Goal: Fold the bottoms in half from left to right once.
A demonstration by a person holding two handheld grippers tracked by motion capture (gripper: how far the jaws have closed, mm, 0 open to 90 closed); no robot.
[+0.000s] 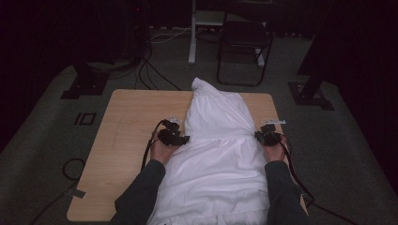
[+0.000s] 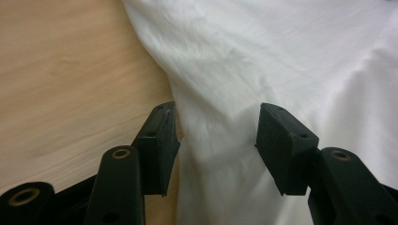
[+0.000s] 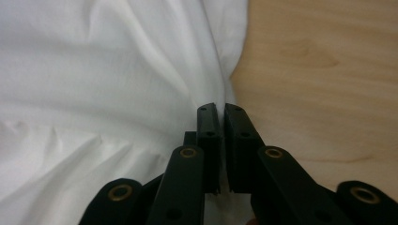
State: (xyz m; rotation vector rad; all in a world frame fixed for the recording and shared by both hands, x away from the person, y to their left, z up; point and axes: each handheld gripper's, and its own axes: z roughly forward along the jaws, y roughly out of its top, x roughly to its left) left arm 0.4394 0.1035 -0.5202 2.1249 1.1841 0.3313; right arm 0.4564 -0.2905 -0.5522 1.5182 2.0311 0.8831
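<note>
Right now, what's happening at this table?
A person is working a white garment spread down the middle of a wooden table, one gripper in each hand. The right gripper is pinched shut on a fold at the cloth's right edge. The left gripper sits at the left edge with its jaws apart, cloth between them but not clamped. The garment's far end is bunched narrow and reaches past the table's far edge.

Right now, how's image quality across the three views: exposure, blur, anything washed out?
High view: dim, room around the table nearly black, cloth the one bright area, both grippers dark and hard to read. Left gripper view: cloth near overexposed, folds faint, jaws slightly soft. Right gripper view: cloth bright but creases readable, wood grain sharp.
</note>
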